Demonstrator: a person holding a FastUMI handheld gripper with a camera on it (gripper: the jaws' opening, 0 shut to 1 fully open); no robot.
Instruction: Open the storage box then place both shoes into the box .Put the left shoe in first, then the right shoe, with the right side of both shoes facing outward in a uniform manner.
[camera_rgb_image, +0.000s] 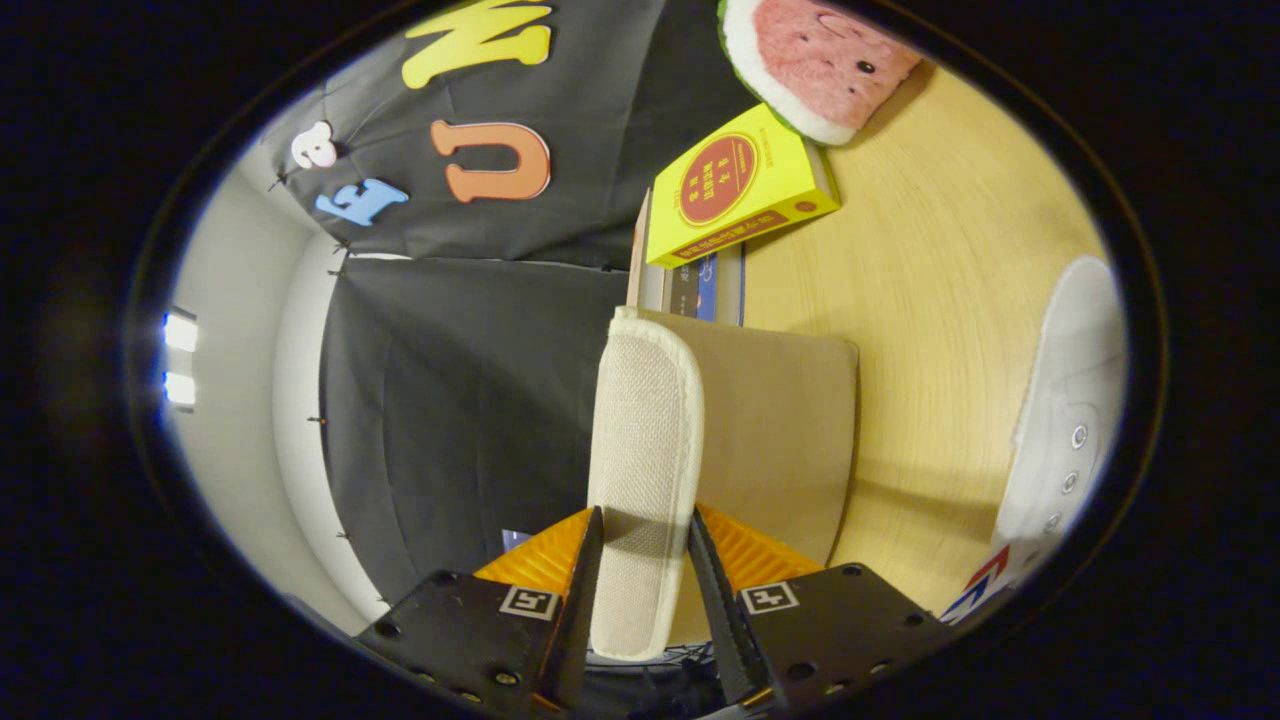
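The gripper (645, 570) grips the cream fabric lid (645, 450) of the storage box (775, 440), both fingers pressing its edge. The tan box sits on the wooden worktop (940, 300). Beyond it a yellow book (735, 190) rests on other books, a watermelon plush (815, 60) behind. A white shoe (1070, 400) lies well apart, near the worktop's edge.
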